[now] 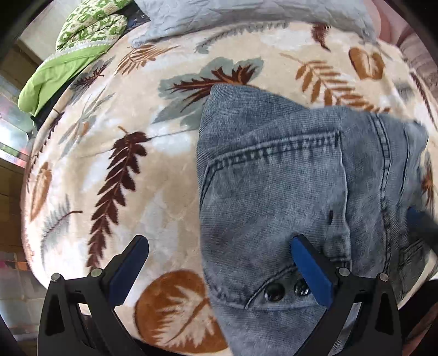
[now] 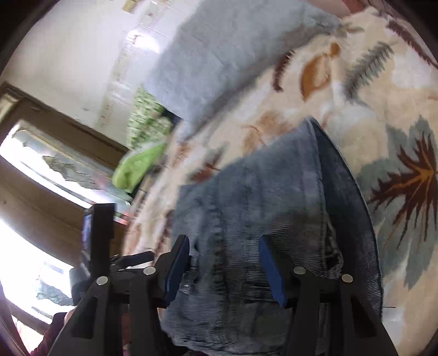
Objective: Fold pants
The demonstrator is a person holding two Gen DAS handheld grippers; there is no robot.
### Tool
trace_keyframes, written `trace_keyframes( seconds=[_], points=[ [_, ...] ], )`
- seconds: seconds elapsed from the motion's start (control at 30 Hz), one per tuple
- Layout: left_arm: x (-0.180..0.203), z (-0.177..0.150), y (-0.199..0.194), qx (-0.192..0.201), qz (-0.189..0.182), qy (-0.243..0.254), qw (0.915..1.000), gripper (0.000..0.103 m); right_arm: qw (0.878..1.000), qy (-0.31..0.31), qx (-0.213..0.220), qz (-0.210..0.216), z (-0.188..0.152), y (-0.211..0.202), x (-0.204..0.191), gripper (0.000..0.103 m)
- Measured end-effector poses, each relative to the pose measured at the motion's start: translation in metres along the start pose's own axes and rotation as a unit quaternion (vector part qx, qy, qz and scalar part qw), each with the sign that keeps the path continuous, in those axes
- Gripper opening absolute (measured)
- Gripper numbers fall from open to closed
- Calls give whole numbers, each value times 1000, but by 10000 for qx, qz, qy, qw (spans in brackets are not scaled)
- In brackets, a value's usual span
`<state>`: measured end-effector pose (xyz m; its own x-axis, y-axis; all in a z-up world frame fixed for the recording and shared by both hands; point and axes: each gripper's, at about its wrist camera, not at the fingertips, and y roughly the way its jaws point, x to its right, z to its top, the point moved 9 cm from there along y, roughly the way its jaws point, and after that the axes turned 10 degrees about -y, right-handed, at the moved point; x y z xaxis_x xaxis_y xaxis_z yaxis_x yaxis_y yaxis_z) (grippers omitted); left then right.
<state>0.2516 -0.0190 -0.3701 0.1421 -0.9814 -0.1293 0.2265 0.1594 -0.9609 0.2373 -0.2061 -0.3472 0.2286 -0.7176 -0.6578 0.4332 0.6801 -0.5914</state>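
Folded blue jeans [image 1: 273, 178] lie on a leaf-patterned blanket [image 1: 123, 137]. My left gripper [image 1: 220, 243] hangs open above their left edge, pointing steeply down. One fingertip [image 1: 301, 246] is over the denim near two metal buttons [image 1: 273, 291], the other over bare blanket. Nothing is between its fingers. In the right wrist view my right gripper [image 2: 224, 243] is shut on a thick bunch of the jeans [image 2: 260, 191], which fills the gap between its blue pads. That side of the jeans is raised off the blanket [image 2: 356, 82]. A blurred blue finger [image 1: 416, 219] shows at the jeans' right edge.
A grey pillow [image 1: 246, 16] lies at the far end of the bed, with a green patterned cloth [image 1: 82, 41] beside it. A bright window [image 2: 41, 164] and a white wall stand beyond the bed. A black device with a small screen [image 2: 98, 232] and a maroon sleeve [image 2: 49, 342] appear at lower left.
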Motion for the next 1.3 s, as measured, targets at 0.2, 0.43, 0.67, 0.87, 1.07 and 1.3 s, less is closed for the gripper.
trace_keyframes(
  seconds=[0.2,0.43,0.67,0.87,1.07,1.3],
  points=[
    [9,4,4,237,100,586,9980,103,9997,-175,-83,-130,-2,14,2,62],
    [8,4,5,275,65,597,9978,103,9999,-136,3,-28,0,19,2,63],
    [-4,-7,-23,290,36,292,9991,103,9998,-29,128,116,-4,3,1,63],
    [-24,0,-79,1140,-191,33,9933,103,9985,-120,528,17,3,-22,-2,63],
    [-41,8,-142,2063,-537,-248,9767,103,9976,-38,694,23,7,-31,1,63],
    [-51,9,-186,2705,-561,-247,9608,103,9968,-77,795,-28,9,-34,2,63]
  ],
)
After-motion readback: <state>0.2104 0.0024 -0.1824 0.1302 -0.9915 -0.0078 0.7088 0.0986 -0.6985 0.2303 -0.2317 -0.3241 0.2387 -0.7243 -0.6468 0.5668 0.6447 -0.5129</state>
